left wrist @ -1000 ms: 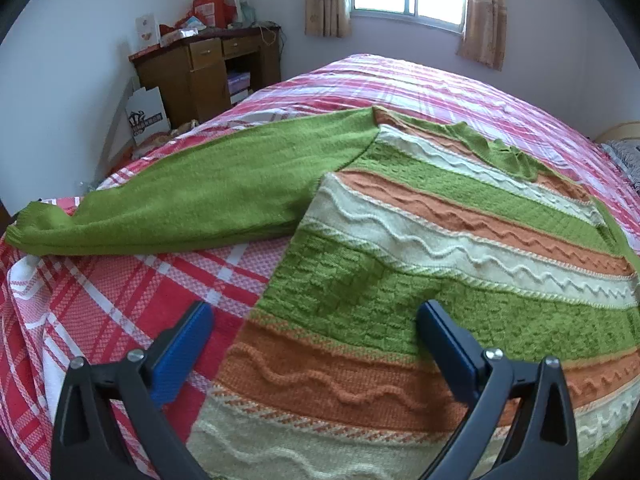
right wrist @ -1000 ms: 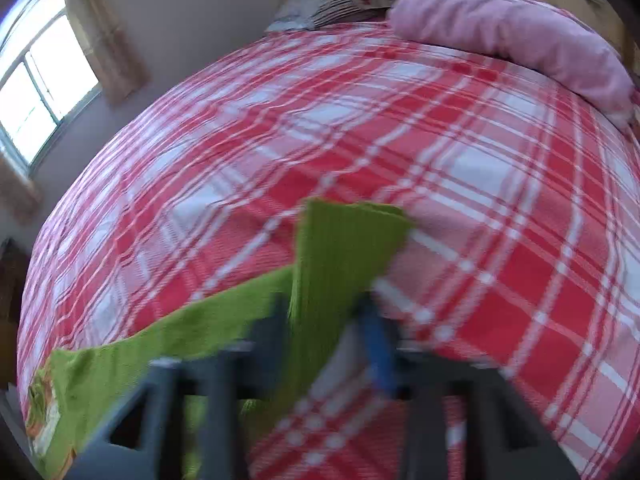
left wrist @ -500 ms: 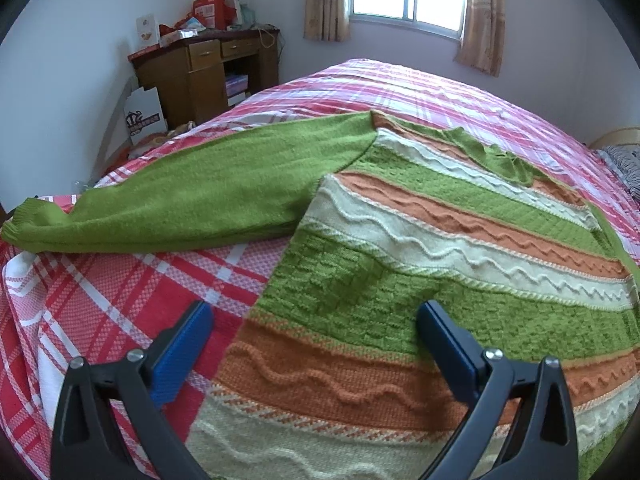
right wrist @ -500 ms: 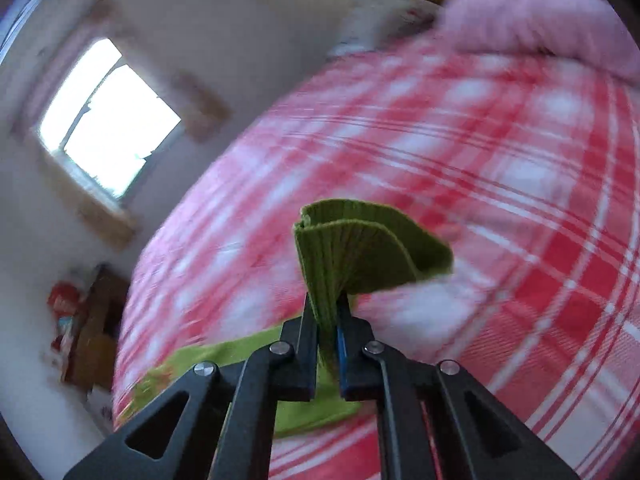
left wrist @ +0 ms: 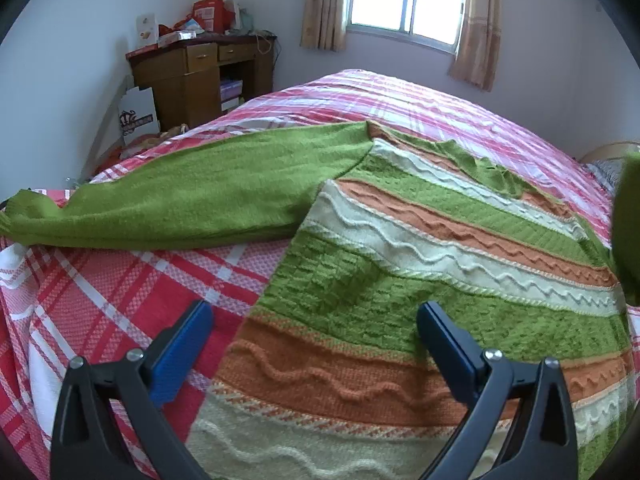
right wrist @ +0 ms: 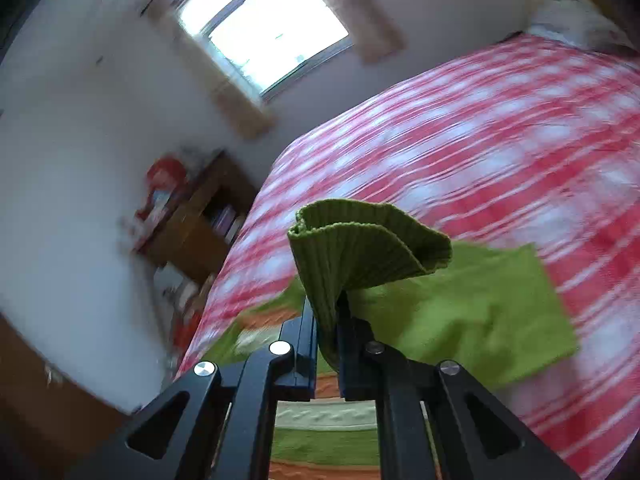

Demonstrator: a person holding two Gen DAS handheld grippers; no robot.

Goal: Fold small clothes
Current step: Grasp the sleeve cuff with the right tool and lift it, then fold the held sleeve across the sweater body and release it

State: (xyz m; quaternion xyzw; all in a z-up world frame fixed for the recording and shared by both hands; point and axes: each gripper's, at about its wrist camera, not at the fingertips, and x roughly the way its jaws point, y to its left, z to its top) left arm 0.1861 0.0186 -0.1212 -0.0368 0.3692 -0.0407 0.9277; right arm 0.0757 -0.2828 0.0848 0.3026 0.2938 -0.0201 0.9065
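A: Left wrist view, item one?
B: Striped green, orange and cream knitted sweater (left wrist: 420,264), spread flat on the red plaid bedspread (left wrist: 120,280); one plain green sleeve (left wrist: 192,200) outstretched, unfolded. Left gripper (left wrist: 316,334) gaping, empty, over the sweater's hem.

A: Right wrist view?
B: Right gripper (right wrist: 327,320) clamped on the other sleeve's ribbed green cuff (right wrist: 360,248), raised above the sweater. First fold started, I judge; the rest remains.

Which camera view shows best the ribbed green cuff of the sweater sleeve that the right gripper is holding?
The right wrist view. There the ribbed green cuff stands close and sharp, fanned out above the right gripper, whose pads are clamped on it. The left wrist view shows only a blurred green patch at its right edge, probably that same sleeve.
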